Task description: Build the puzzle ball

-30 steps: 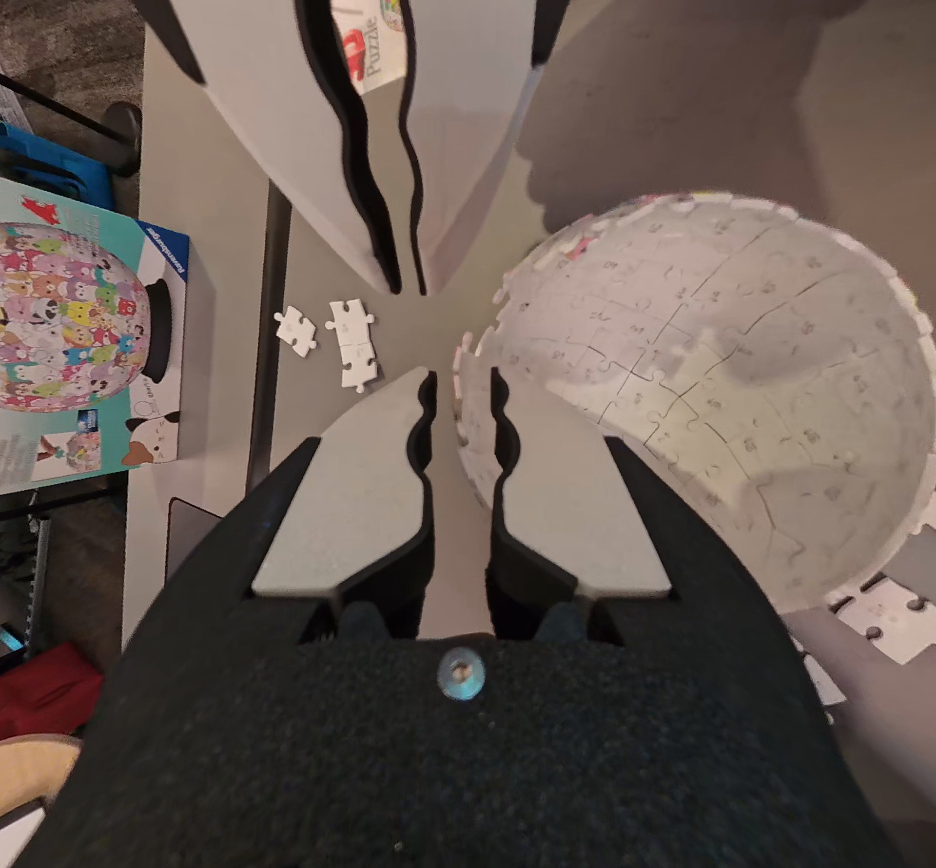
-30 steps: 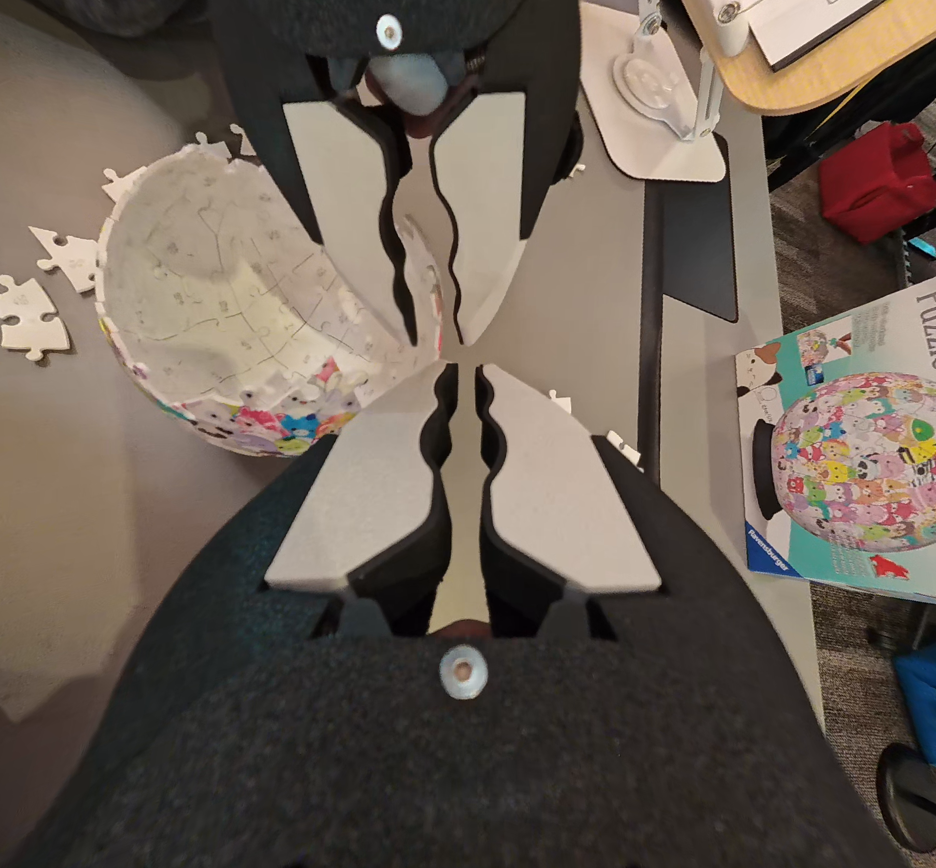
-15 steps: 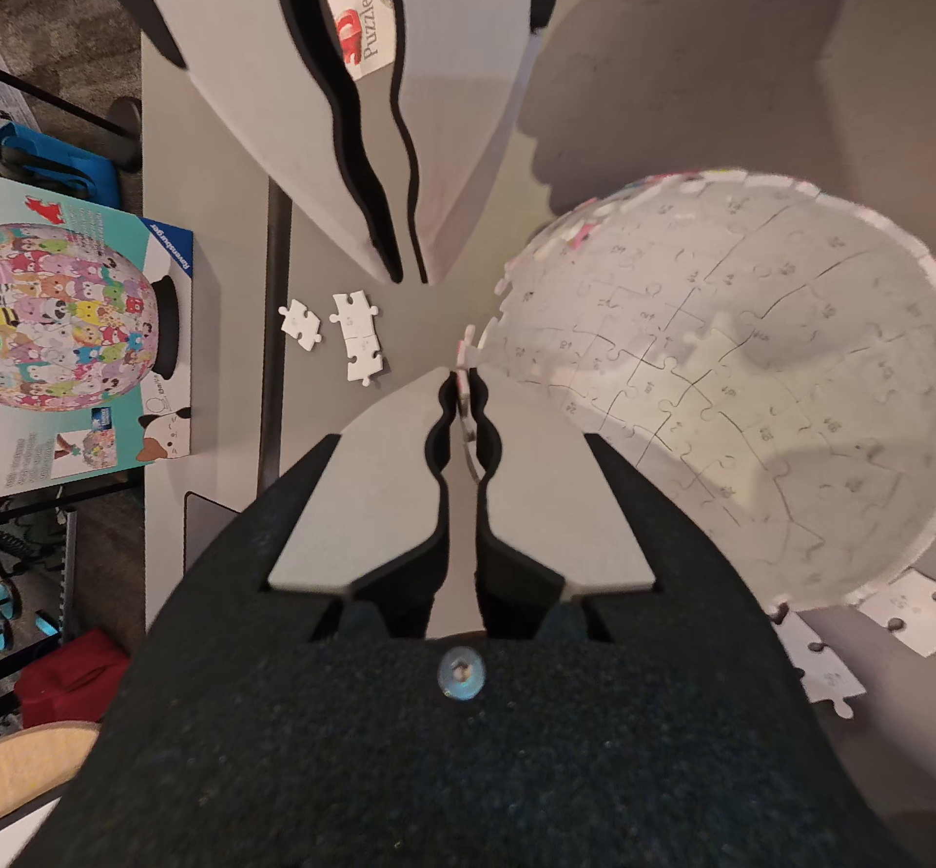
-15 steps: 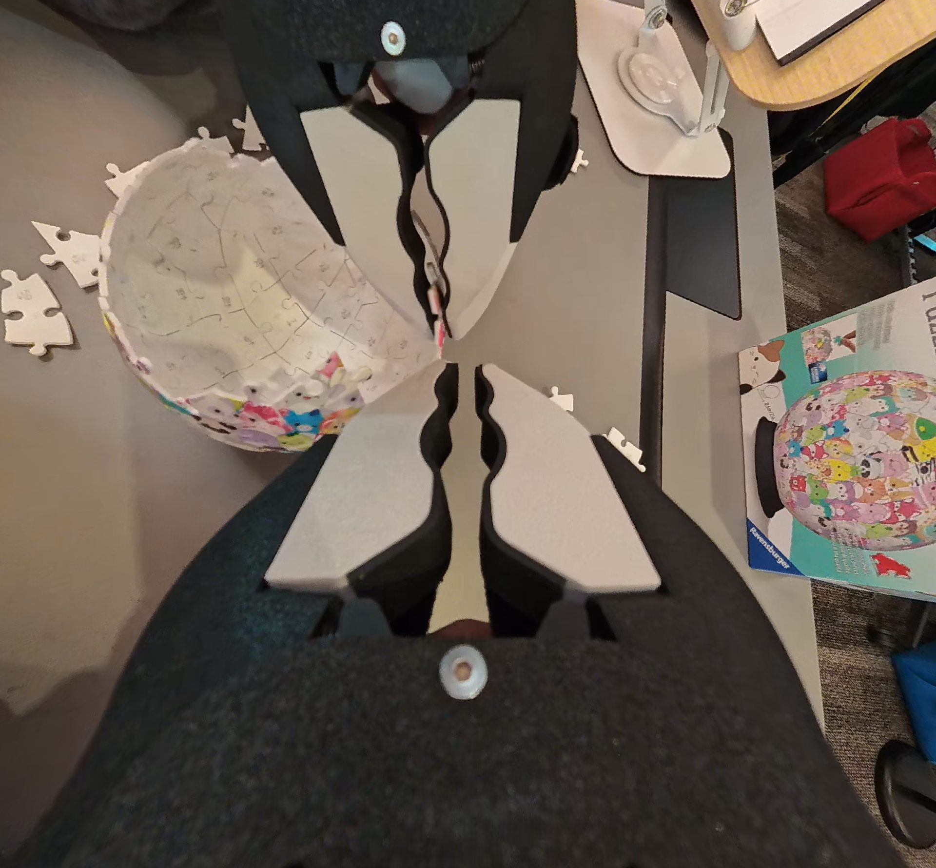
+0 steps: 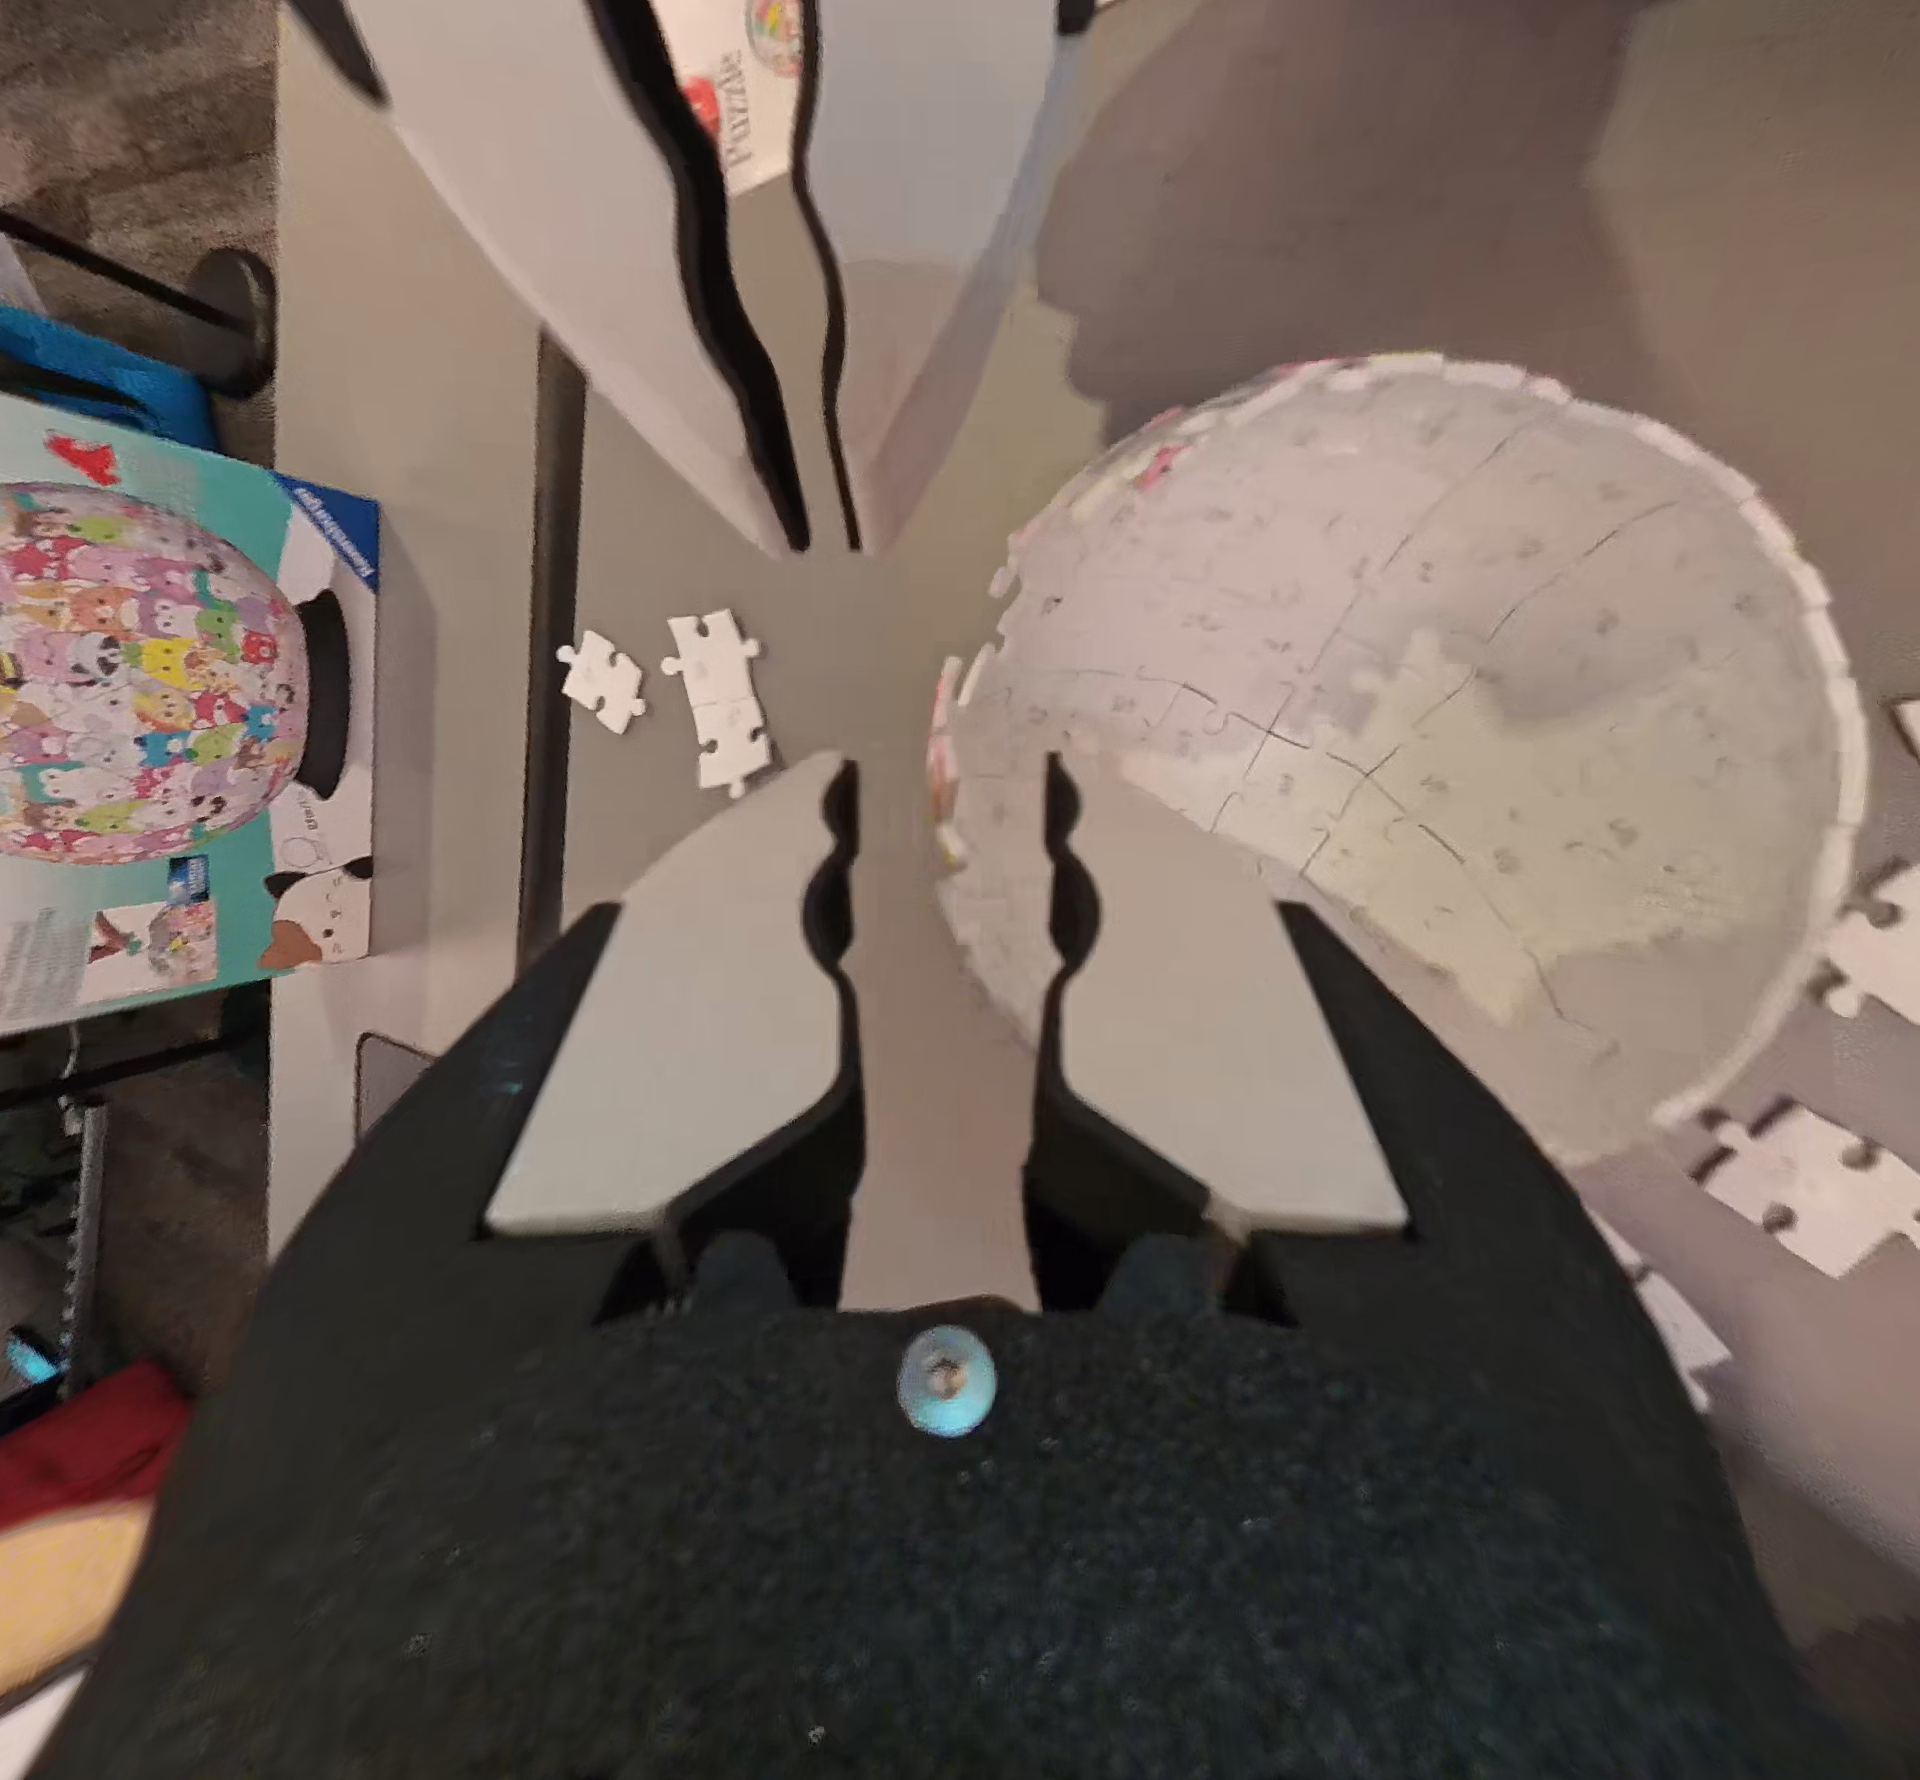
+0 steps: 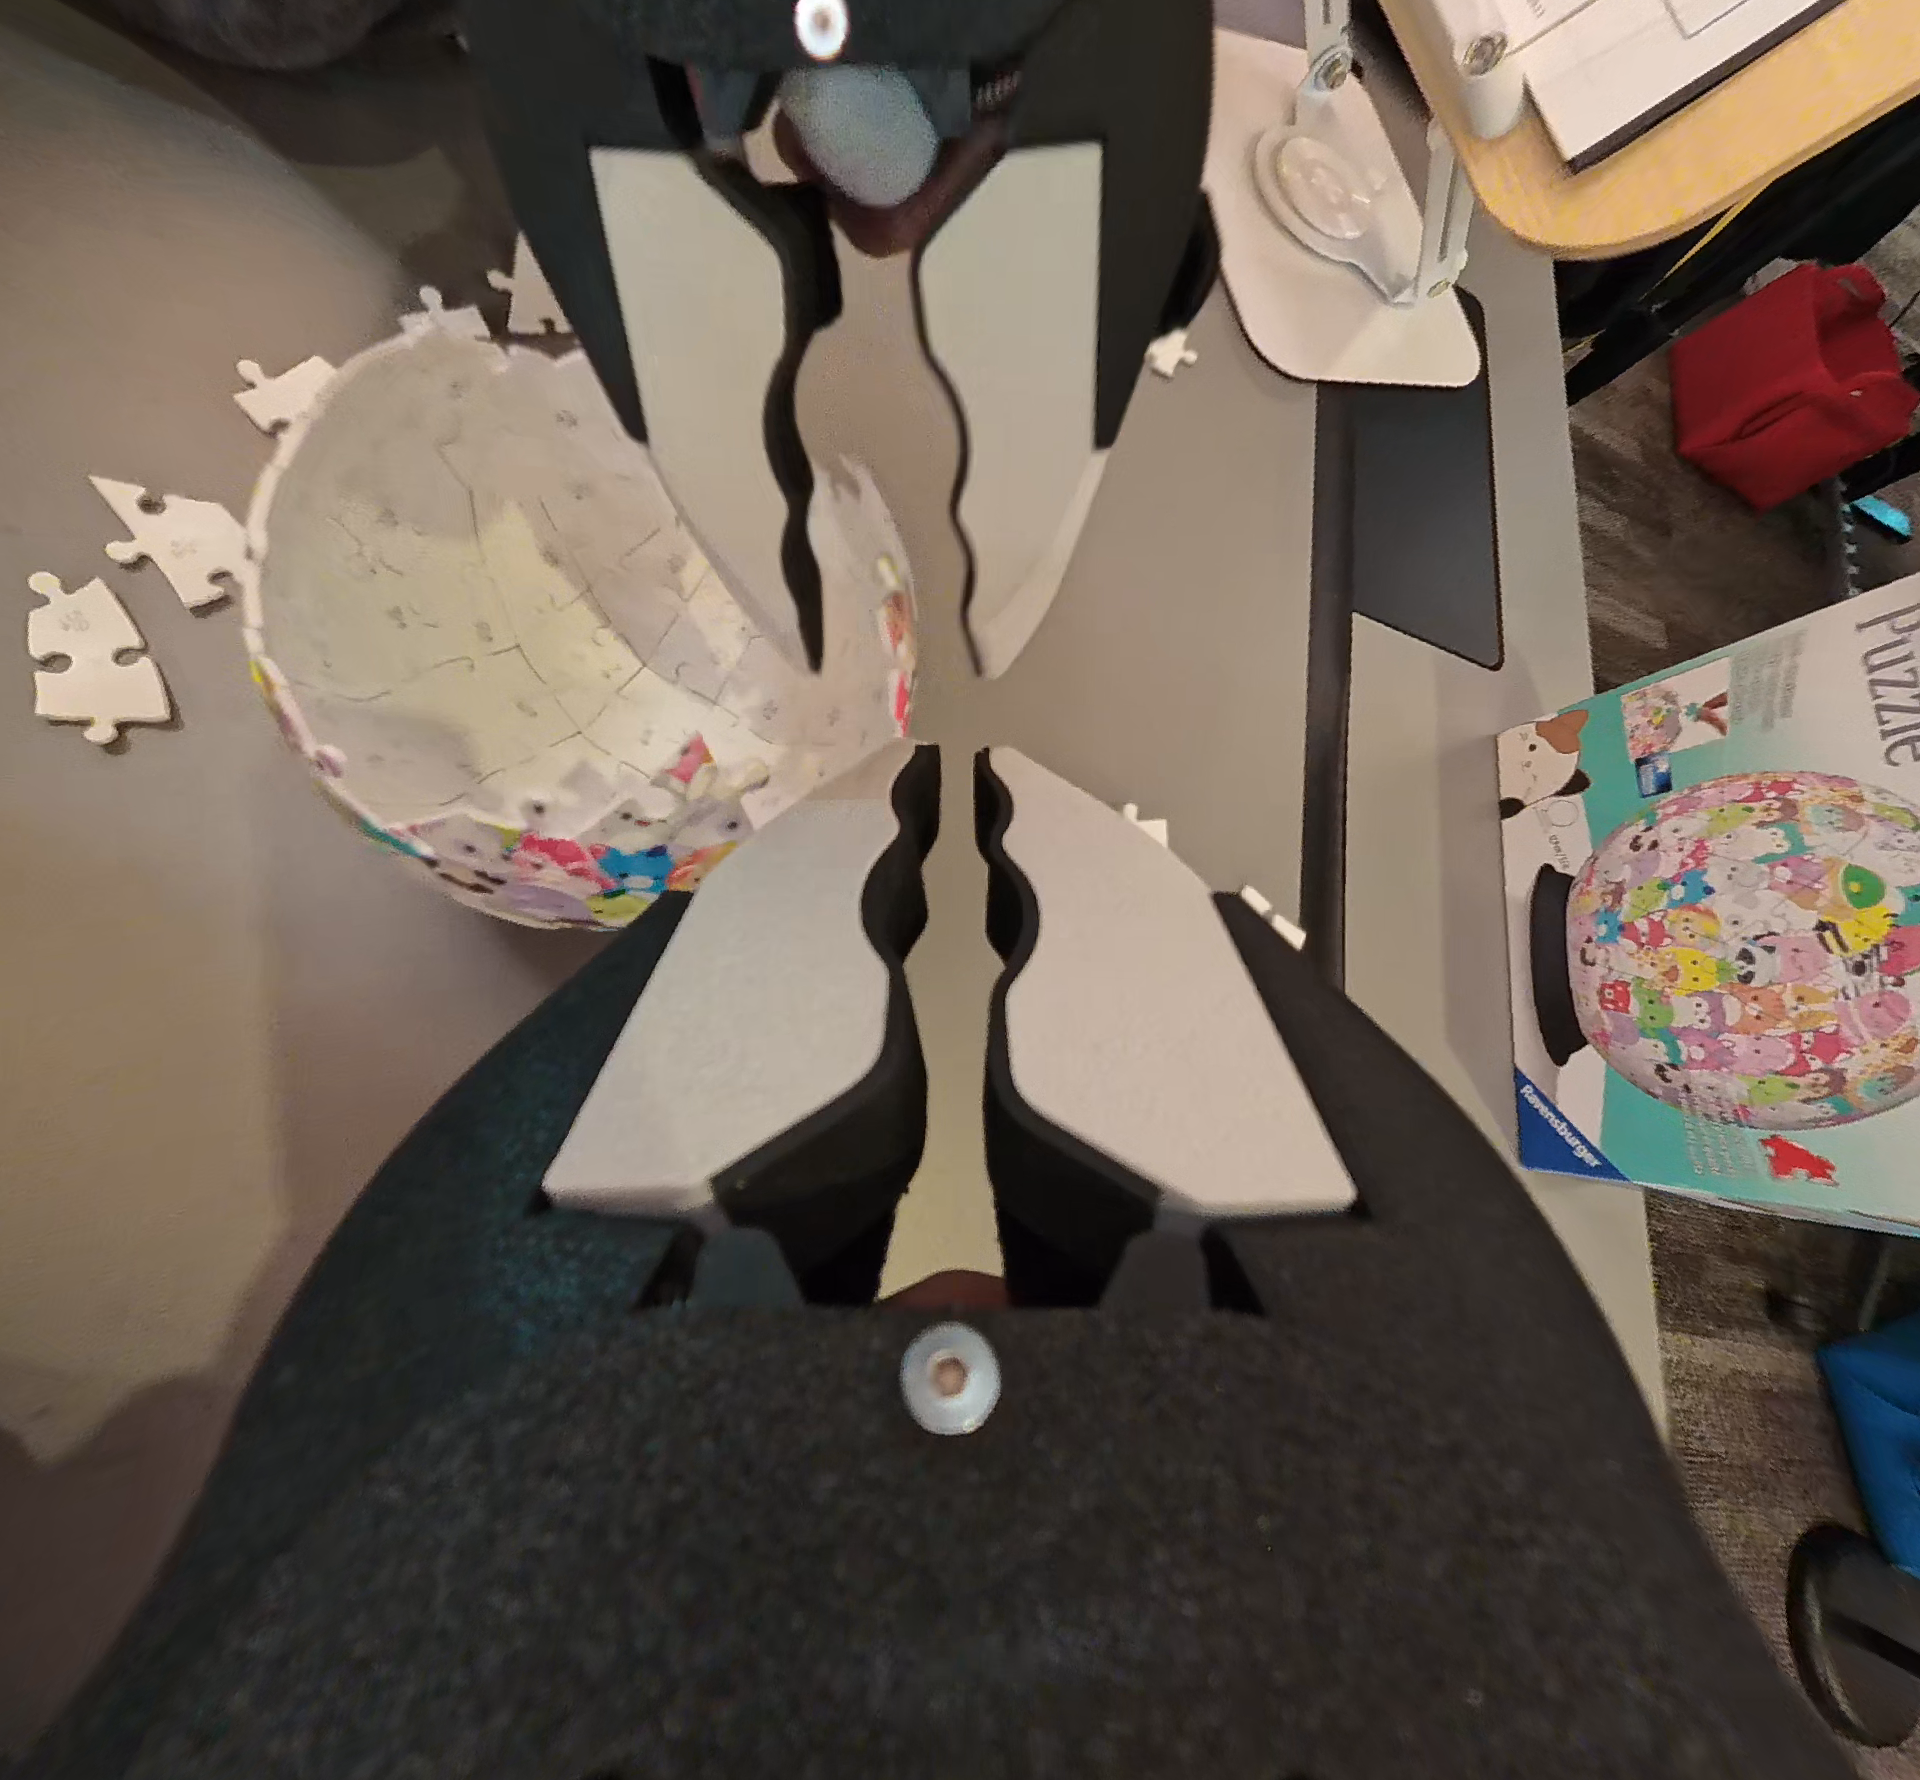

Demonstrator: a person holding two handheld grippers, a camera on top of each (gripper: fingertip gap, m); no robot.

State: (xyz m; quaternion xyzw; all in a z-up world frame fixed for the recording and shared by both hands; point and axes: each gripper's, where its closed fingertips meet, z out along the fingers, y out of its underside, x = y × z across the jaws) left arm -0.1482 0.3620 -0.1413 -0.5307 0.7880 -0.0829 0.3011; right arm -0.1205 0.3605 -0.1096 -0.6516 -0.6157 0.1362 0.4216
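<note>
Grey desk, half-built puzzle ball sitting open side up — both claws parked right at its rim.

Left gripper has its jaws spread fairly wide and holds nothing; the shell's near edge runs up between its tips, the bowl bulging off toward its right finger, so it's the closer one for a rim pinch. Right gripper faces it tip to tip, jaws narrowed to a slit, empty as far as I can see — the ball sits off to its left. Loose pieces lie just beside the left tips, the box well apart. My guess: steady the rim, then grab a piece.
</note>
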